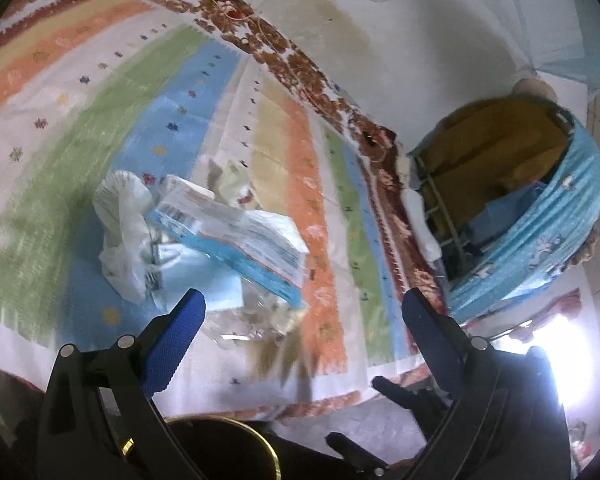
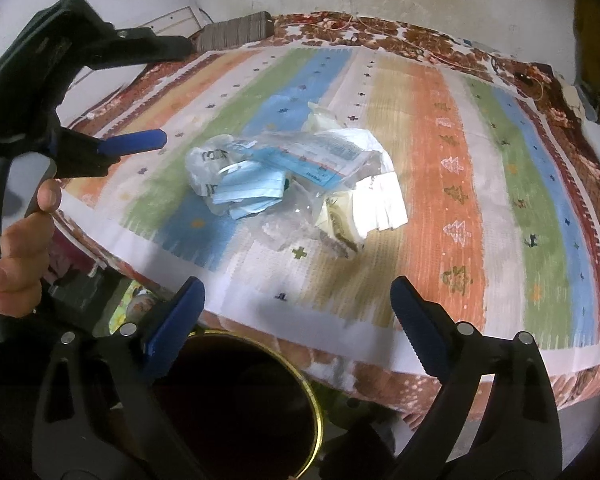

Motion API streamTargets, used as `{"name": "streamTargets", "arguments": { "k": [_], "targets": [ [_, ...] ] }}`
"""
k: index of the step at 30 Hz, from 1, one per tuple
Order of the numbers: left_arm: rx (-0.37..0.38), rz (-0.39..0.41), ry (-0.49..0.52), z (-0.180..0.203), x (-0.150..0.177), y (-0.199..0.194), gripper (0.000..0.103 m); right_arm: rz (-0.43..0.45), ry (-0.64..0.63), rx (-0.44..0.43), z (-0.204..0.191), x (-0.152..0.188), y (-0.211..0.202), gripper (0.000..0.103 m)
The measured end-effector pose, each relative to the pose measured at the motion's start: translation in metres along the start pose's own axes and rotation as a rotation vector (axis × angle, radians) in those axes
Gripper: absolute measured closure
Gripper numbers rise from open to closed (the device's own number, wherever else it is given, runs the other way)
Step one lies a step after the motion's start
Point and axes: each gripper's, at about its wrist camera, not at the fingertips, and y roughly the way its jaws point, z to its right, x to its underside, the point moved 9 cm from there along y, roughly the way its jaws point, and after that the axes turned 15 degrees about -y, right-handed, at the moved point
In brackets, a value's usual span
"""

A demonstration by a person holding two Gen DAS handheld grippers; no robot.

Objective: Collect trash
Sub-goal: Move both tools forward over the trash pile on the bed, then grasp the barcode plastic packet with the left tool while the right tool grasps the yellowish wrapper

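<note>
Lying crumpled on the striped cloth (image 2: 440, 128), the trash pile (image 2: 296, 192) mixes paper and plastic.

Rainbow-striped bedcover (image 2: 440, 128) (floral brown border), pale blue masks (image 2: 246, 194), gold-rimmed black bin (image 2: 236, 408).

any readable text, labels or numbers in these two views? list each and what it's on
Clear plastic wrapper: dark letters, too blurred to read.
Blue-and-white printed packet: barcode and fine print, too small and blurred to read.
Same packet, right wrist view: print unreadable.
Nothing else carries text.
</note>
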Motion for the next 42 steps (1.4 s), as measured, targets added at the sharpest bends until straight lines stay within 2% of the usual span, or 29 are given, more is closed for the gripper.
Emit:
{"name": "streamTargets", "arguments": {
  "k": [5,7,10,12,18,21,27,30,32,38,39,40,42],
  "targets": [
    [-0.007,-0.007,-0.033,-0.008,-0.011,0.015,0.010,-0.029,0.004,0.011,0.014,-0.003,0.018,0.017],
    [0.005,-0.015,-0.085,-0.015,-0.017,0.022,0.012,-0.037,0.019,-0.002,0.018,-0.003,0.024,0.018],
    [0.042,-0.040,-0.205,-0.029,-0.023,0.033,0.015,-0.044,0.026,-0.004,0.024,-0.005,0.034,0.029],
    [0.037,-0.054,-0.252,-0.037,-0.025,0.041,0.019,-0.061,0.011,-0.009,0.023,-0.005,0.042,0.029],
    [-0.003,-0.063,-0.232,-0.041,-0.029,0.058,0.025,-0.108,0.010,-0.015,0.027,-0.001,0.068,0.034],
    [-0.014,-0.059,-0.237,-0.045,-0.035,0.064,0.027,-0.114,0.025,-0.025,0.032,0.000,0.077,0.040],
    [-0.081,-0.058,-0.301,-0.066,-0.037,0.072,0.038,-0.147,0.012,-0.031,0.031,0.001,0.096,0.047],
    [-0.059,-0.056,-0.332,-0.066,-0.036,0.071,0.038,-0.150,-0.001,-0.031,0.029,-0.001,0.102,0.048],
    [-0.081,-0.054,-0.300,-0.066,-0.036,0.073,0.038,-0.157,0.001,-0.029,0.029,-0.001,0.105,0.053],
    [-0.096,-0.050,-0.329,-0.079,-0.040,0.088,0.040,-0.178,0.017,-0.024,0.037,0.002,0.118,0.071],
    [-0.093,-0.052,-0.330,-0.079,-0.040,0.090,0.047,-0.175,0.019,-0.024,0.037,0.002,0.119,0.074],
    [-0.093,-0.055,-0.335,-0.079,-0.040,0.092,0.063,-0.170,0.014,-0.014,0.038,0.001,0.119,0.079],
    [-0.089,-0.058,-0.354,-0.079,-0.041,0.095,0.072,-0.163,0.008,-0.006,0.039,-0.001,0.119,0.085]
  ]
}}
